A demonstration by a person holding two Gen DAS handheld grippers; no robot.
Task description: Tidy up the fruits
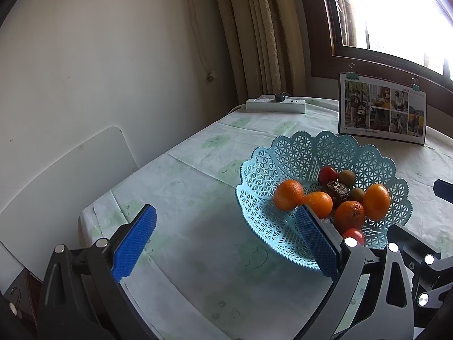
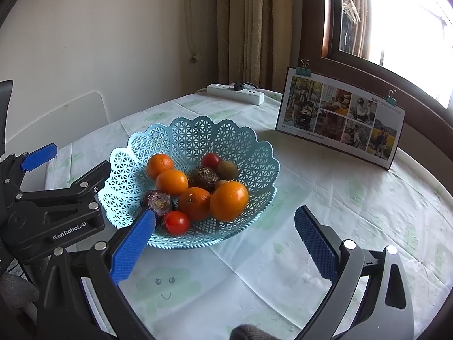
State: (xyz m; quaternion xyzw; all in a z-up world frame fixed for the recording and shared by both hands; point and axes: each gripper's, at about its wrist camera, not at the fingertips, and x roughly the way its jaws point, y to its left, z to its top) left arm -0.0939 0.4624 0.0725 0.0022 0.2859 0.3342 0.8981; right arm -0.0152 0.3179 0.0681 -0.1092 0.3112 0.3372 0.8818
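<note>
— Nearest? Pale tablecloth (image 2: 254, 269) printed with faint green clouds, one with a drawn smiling face (creased in folds).

— And on it? A light blue lattice basket (image 2: 240, 147) with a scalloped rim, holding every fruit in sight: four oranges (image 2: 228, 201), two red tomatoes (image 2: 176, 222), two kiwis (image 2: 228, 169), a dark wrinkled fruit (image 2: 205, 178) in the middle and a cut purple one (image 2: 157, 201) at the near edge.

— Farther back? A photo collage card (image 2: 339, 119) propped upright with two binder clips on top, well apart from the basket. Beyond that, a white power strip (image 2: 235, 93) near the table's far edge with a black plug in it. Then a cream wall, beige curtain (image 2: 249, 28), and a dark-framed window (image 2: 396, 22) blown out with daylight. White chair back (image 1: 70, 175) to the left of the table.

— Tongs? Right gripper (image 2: 223, 243) spread wide, nothing between the blue pads, left pad overlapping the basket's near rim. Left gripper (image 1: 226, 235) likewise parted and empty, hovering beside the basket's left side, its right pad in front of the rim (contact hard to judge).
</note>
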